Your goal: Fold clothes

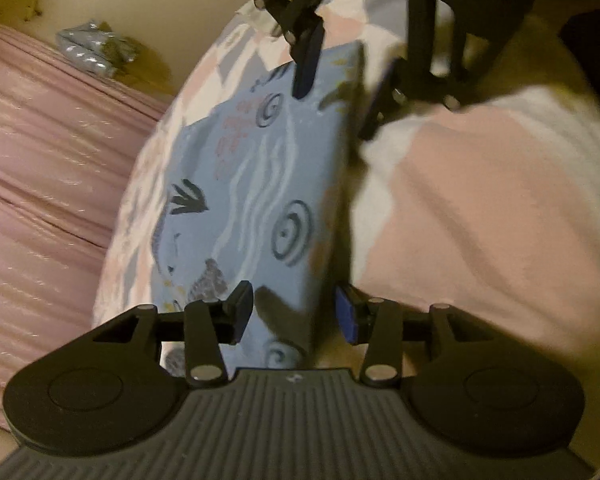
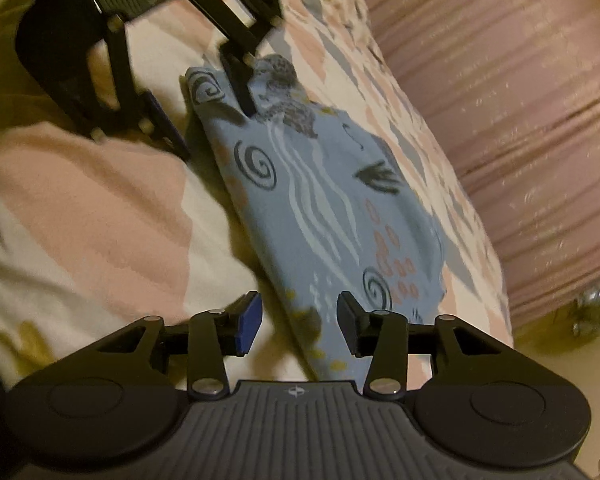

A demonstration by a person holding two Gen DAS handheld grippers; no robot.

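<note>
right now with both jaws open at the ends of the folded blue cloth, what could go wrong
1. The blue printed garment lies narrow on a soft patterned bedspread; closing either gripper could pinch bedspread too.
2. The left gripper and right gripper face each other closely and might collide.
3. The released fold may spring open.

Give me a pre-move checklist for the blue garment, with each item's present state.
1. Left gripper clear of cloth: ok, open, pads off the fabric.
2. Right gripper clear of cloth: ok, open.
3. Blue patterned garment folded into a narrow strip: ok.
4. Garment lying flat on the pink patchwork bedding: ok.
5. Folded edges aligned: cannot tell, blurred.
6. Grippers at opposite ends of the strip: ok.
</note>
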